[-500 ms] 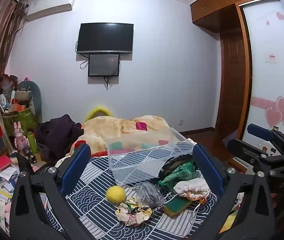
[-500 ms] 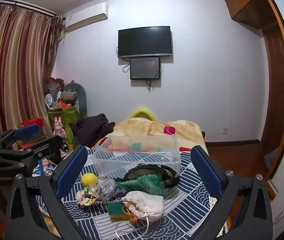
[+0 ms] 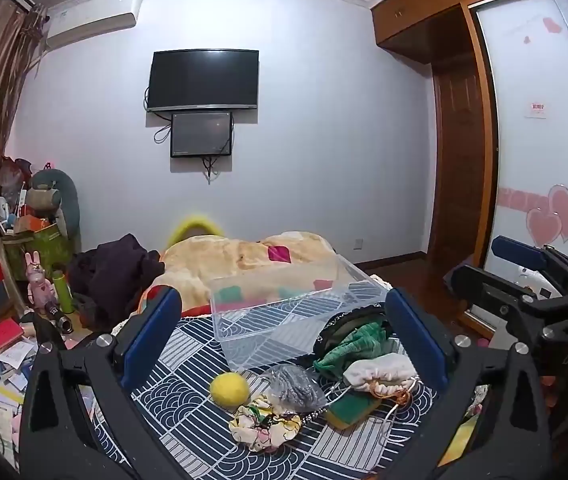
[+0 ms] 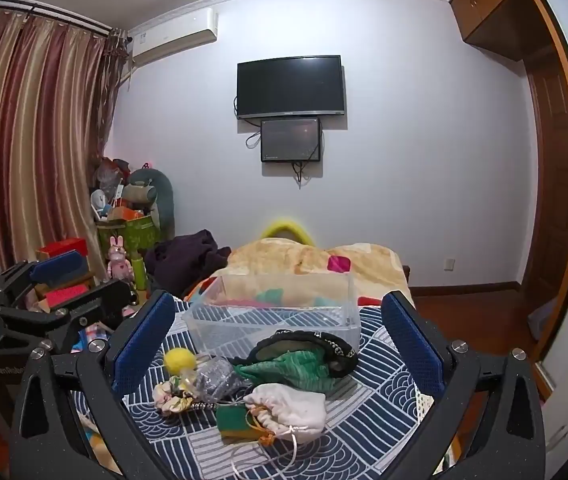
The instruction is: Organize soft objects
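Soft things lie on a blue patterned cloth (image 3: 188,364): a yellow ball (image 3: 228,389), a grey mesh bag (image 3: 292,386), a floral scrunchie (image 3: 264,426), a green sponge (image 3: 351,407), a white drawstring pouch (image 3: 379,371), a green cloth (image 3: 353,345) and a black hat (image 4: 303,346). An empty clear plastic box (image 3: 291,316) stands behind them. My left gripper (image 3: 284,344) is open and empty, above the pile. My right gripper (image 4: 280,344) is open and empty, above the pile too. The ball (image 4: 180,361) and pouch (image 4: 289,406) show in the right wrist view.
A beige blanket (image 3: 244,258) and a dark garment (image 3: 116,268) lie behind the box. Boxes, toys and papers crowd the floor at left (image 3: 0,320). A wardrobe with a sliding door (image 3: 539,152) stands at right. The right gripper's body shows at the right edge (image 3: 531,300).
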Motion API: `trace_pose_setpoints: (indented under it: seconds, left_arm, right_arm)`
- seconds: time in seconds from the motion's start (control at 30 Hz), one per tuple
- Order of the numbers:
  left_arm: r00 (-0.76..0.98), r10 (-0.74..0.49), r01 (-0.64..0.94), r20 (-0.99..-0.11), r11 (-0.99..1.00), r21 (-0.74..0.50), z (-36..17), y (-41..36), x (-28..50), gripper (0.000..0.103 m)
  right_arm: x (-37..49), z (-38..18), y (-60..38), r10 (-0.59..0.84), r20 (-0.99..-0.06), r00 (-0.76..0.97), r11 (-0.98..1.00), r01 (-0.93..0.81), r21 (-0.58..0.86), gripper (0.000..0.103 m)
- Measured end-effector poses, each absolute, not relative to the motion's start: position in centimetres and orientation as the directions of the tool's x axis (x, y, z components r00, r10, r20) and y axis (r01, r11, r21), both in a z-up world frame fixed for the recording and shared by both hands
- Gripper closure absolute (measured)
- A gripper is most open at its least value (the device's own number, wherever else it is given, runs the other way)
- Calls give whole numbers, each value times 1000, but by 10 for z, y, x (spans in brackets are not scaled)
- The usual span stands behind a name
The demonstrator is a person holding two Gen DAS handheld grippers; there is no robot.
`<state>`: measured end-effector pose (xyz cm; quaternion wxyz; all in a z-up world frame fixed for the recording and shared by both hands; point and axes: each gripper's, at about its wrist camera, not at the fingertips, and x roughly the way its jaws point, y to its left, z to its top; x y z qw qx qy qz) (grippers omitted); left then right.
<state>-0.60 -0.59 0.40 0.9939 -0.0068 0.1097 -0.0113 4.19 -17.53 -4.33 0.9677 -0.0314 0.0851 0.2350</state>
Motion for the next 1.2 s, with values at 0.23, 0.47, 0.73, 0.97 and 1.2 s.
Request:
trace_pose_setpoints:
  seconds: [0.23, 0.47, 0.73, 0.97, 1.2]
  left_arm:
    - [976, -20, 20, -216, 1000, -1, 2, -8, -6, 0]
    - [976, -21, 20, -217, 1000, -5, 3, -6, -7, 0]
    - [976, -20, 20, -217, 1000, -3, 3, -7, -6, 0]
    - [976, -21, 20, -216, 1000, -5, 3, -6, -7, 0]
    - [977, -20, 20, -212, 1000, -1, 4, -6, -7, 0]
  right_arm:
    - [37, -42, -177, 453, -176, 874, 886, -463, -22, 0]
    - [36, -41, -175, 454, -172, 874, 885, -465, -26, 0]
    - [36, -41, -176, 451, -172, 876, 887, -461, -22, 0]
    - [36, -40, -177, 450, -169, 877, 888, -459, -21, 0]
    - [37, -40, -177, 450, -164, 878, 888, -459, -20, 0]
